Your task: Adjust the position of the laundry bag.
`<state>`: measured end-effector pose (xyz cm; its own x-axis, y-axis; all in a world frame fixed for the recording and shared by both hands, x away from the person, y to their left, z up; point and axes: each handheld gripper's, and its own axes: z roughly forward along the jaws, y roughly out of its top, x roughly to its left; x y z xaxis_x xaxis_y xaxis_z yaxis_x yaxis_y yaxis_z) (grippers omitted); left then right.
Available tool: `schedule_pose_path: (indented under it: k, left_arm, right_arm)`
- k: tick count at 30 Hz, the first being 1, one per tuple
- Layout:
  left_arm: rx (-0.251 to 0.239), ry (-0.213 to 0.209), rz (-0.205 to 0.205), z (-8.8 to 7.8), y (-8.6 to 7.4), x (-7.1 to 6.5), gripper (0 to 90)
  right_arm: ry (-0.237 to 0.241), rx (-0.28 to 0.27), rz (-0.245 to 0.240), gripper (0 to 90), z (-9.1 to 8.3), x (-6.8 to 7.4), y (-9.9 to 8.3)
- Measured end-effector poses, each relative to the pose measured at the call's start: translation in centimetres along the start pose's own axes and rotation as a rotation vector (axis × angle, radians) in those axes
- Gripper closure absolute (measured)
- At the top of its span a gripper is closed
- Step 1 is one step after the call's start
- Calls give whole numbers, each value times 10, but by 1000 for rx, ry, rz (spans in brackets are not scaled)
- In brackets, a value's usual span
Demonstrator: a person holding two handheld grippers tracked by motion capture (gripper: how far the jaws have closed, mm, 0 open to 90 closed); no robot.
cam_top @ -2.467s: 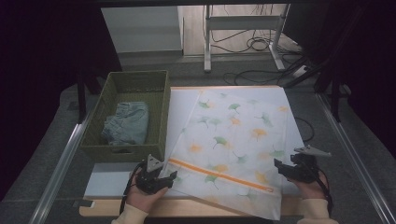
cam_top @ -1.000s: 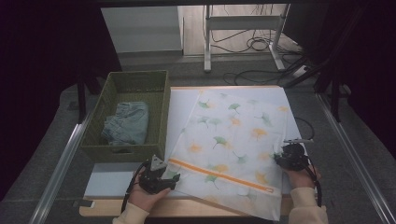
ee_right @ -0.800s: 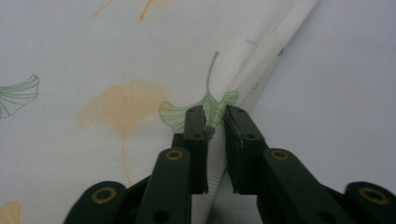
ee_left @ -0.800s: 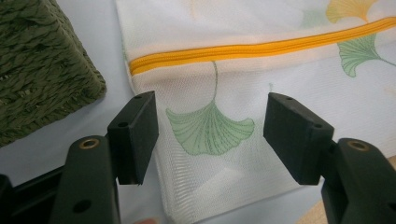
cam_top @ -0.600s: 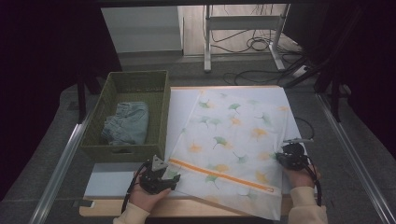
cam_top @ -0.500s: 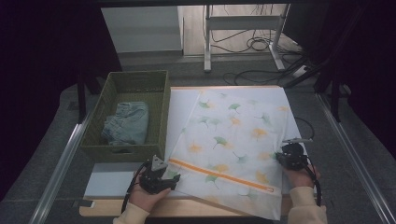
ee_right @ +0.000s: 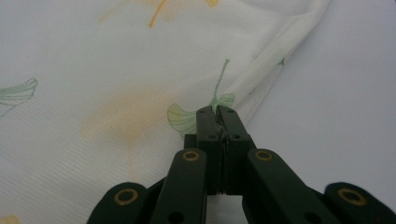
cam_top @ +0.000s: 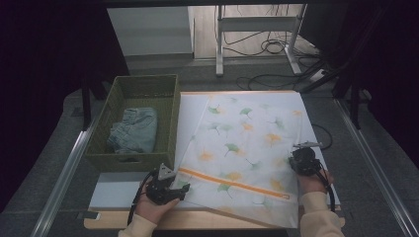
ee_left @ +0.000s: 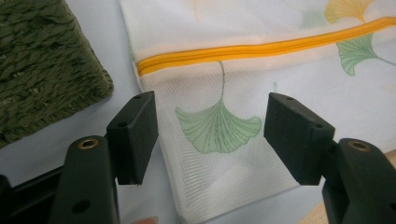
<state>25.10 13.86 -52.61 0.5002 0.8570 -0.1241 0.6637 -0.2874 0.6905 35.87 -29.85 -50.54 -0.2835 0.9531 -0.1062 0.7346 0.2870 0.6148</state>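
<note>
A white mesh bag (cam_top: 247, 143) printed with ginkgo leaves lies flat on the table, its orange zipper (cam_top: 232, 182) running across the near end. My left gripper (cam_top: 176, 190) stands open at the bag's near left corner; in the left gripper view the jaws (ee_left: 212, 126) straddle a green leaf on the bag (ee_left: 261, 28) without touching it, below the zipper (ee_left: 261, 46). My right gripper (cam_top: 298, 160) is at the bag's right edge. In the right gripper view it (ee_right: 217, 112) is shut on a raised fold of the bag (ee_right: 116, 70).
A green woven basket (cam_top: 173, 98) stands at the left, with a folded blue-grey garment (cam_top: 133, 131) inside. A white sheet (cam_top: 190, 113) lies under the bag. The table's wooden front edge (cam_top: 197, 219) is near my hands. Cables lie on the floor behind.
My right gripper has moved left onto the bag's right edge and shut on the fabric. The left gripper has stayed put and open.
</note>
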Motion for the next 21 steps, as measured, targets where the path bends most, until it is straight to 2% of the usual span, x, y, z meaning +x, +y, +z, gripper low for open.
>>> schedule_pose_path:
  k: [6, 14, 21]
  left_arm:
    - [-6, 3, -5, 0, 0, 0, 339]
    - [-1, 4, -5, 0, 0, 0, 336]
    - [-6, 10, -10, 0, 0, 0, 328]
  right_arm:
    - [5, 4, -4, 887, 6, -1, 11]
    - [36, -13, 2, 888, 5, -3, 23]
    - [51, -9, -11, 888, 10, -2, 32]
